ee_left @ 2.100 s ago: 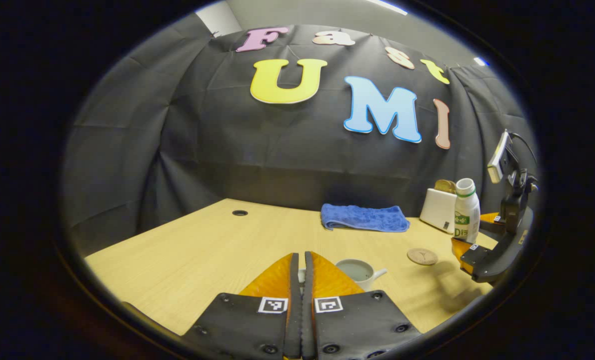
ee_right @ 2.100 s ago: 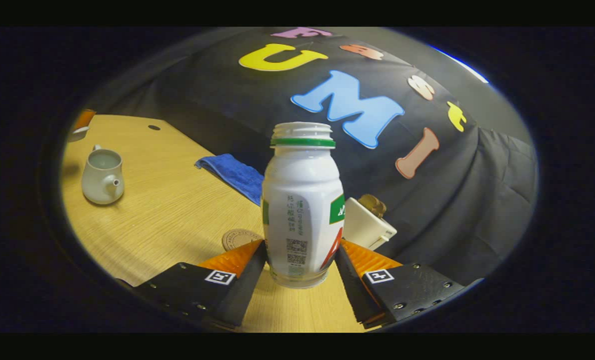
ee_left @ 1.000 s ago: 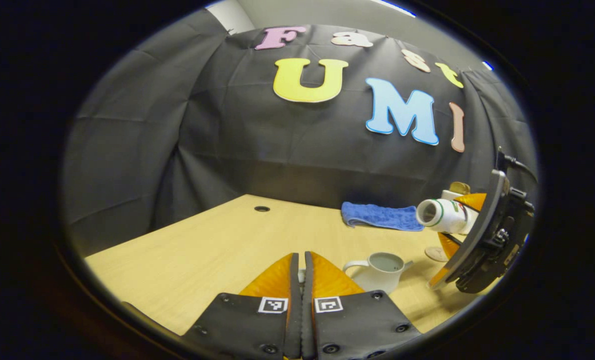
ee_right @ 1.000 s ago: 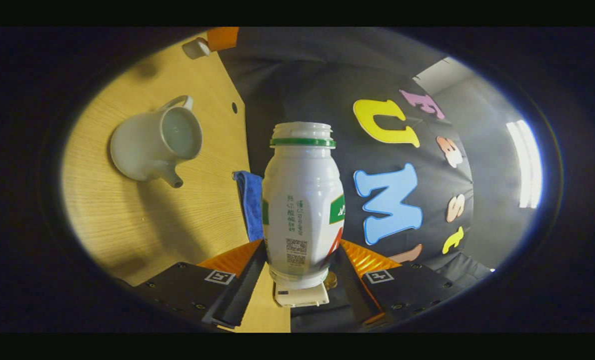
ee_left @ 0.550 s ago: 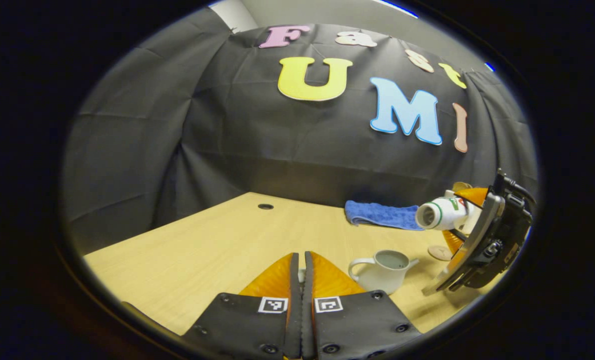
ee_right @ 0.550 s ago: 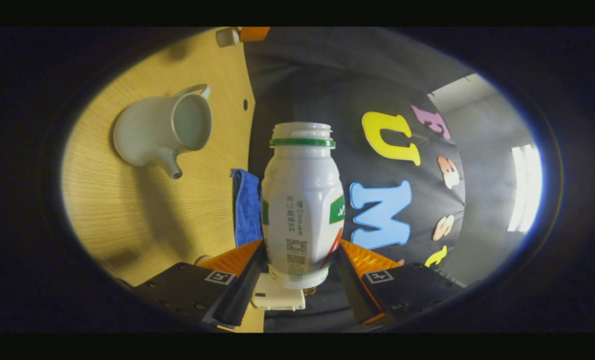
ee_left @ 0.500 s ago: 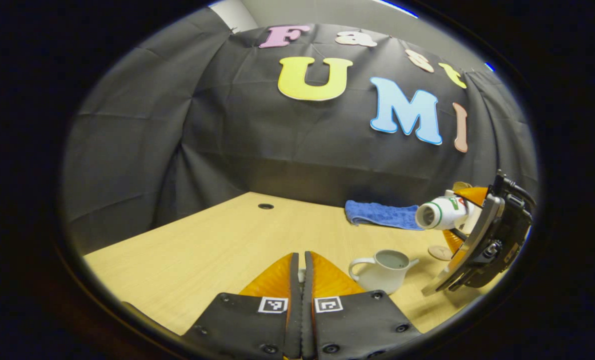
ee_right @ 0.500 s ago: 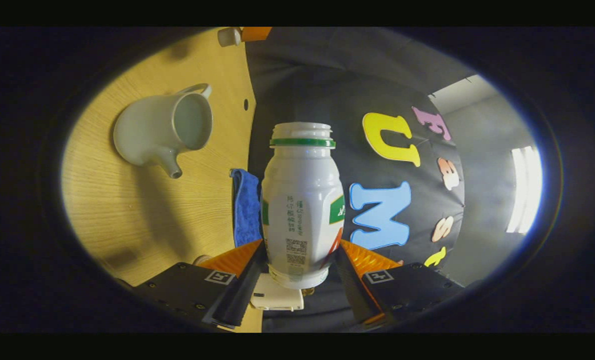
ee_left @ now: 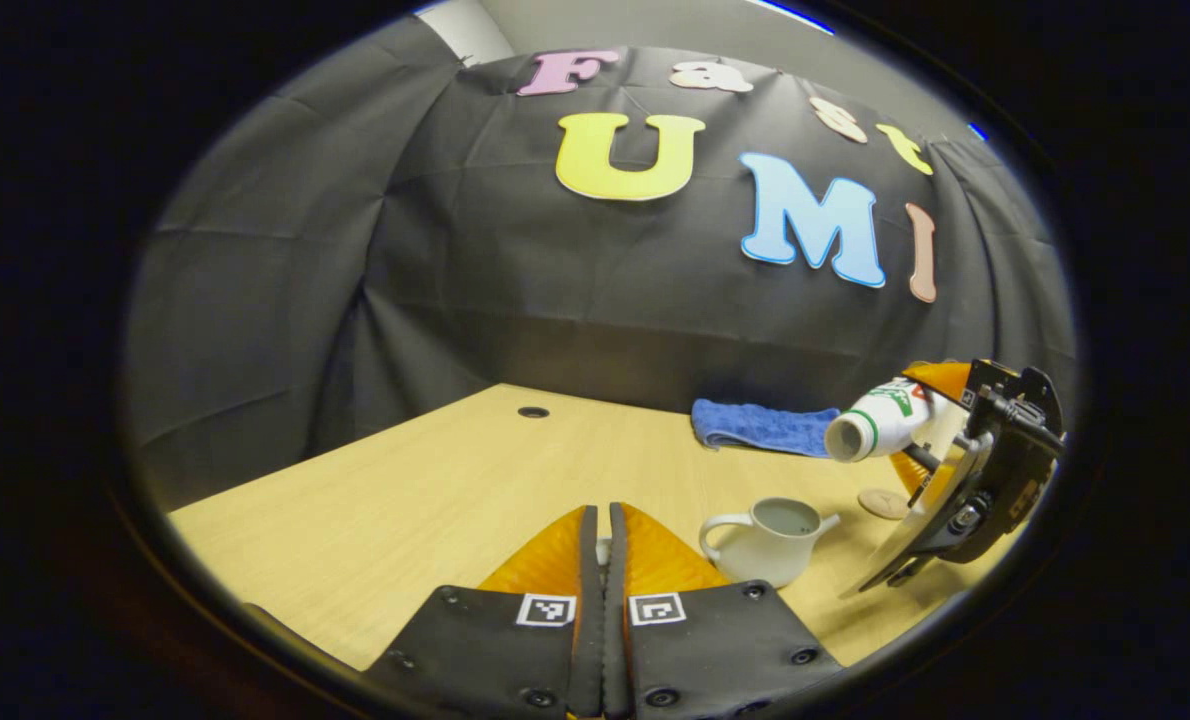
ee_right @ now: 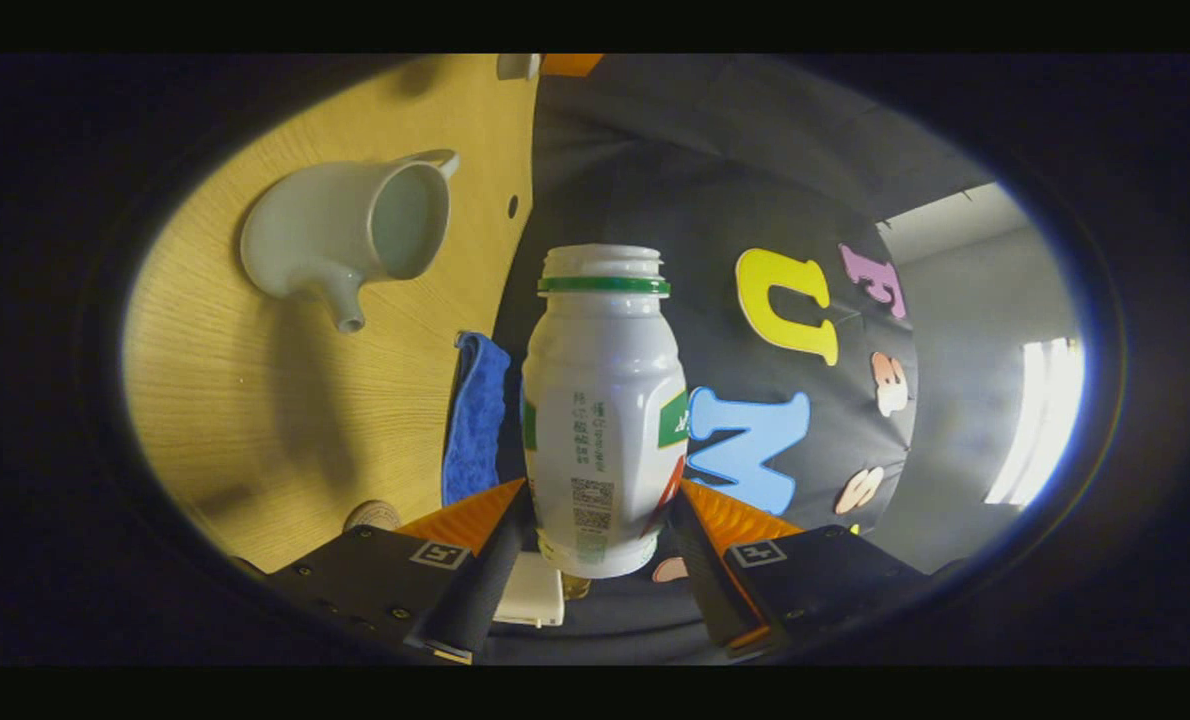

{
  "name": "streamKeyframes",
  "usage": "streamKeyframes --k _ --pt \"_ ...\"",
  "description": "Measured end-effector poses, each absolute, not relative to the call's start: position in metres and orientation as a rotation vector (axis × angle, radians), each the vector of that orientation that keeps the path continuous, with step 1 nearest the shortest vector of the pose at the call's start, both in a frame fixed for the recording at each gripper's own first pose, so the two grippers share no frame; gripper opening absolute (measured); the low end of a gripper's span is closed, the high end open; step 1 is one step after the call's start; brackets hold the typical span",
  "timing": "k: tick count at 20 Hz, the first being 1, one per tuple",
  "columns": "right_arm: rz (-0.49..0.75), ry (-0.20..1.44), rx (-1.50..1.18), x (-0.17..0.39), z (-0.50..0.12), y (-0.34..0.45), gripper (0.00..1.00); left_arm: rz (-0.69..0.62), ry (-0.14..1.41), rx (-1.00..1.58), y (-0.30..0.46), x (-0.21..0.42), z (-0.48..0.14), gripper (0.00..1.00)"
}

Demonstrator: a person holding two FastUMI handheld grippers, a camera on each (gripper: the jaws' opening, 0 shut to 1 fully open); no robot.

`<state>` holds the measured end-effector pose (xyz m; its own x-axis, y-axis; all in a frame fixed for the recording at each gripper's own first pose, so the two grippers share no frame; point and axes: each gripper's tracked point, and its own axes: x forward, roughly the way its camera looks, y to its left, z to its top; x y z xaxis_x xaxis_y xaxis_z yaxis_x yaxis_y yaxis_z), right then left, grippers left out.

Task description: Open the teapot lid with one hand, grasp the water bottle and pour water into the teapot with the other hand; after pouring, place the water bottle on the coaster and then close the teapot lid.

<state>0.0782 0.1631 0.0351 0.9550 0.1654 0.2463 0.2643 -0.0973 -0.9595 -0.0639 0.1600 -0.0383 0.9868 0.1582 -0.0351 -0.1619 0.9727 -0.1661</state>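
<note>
The pale teapot (ee_left: 765, 525) stands on the wooden table (ee_left: 435, 490) with its top open and liquid inside. My left gripper (ee_left: 601, 512) is low in front of me, shut on the small white teapot lid (ee_left: 603, 547), which peeks out between the fingers. To the right, my right gripper (ee_left: 920, 425) holds the white water bottle (ee_left: 875, 425) tipped over, its mouth pointing left and slightly down, above and right of the spout. In the right gripper view the right gripper (ee_right: 603, 490) is shut on the bottle (ee_right: 603, 400), with the teapot (ee_right: 355, 230) at upper left. The round coaster (ee_left: 883, 503) lies behind the teapot.
A folded blue towel (ee_left: 760, 427) lies at the back of the table by the black cloth wall. A white box (ee_right: 535, 590) shows behind the bottle's base. A cable hole (ee_left: 533, 411) is in the table at the back left.
The right gripper has rolled further, tipping the bottle's mouth lower and a little closer to the teapot. The left gripper has held still with the lid.
</note>
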Motion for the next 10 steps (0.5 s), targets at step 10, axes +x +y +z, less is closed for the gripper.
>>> streamKeyframes --k 10 --pt "-0.099 -0.35 -1.72 0.0794 0.042 0.1642 0.79 0.157 0.024 -0.174 0.1587 -0.0624 -0.0407 0.05"
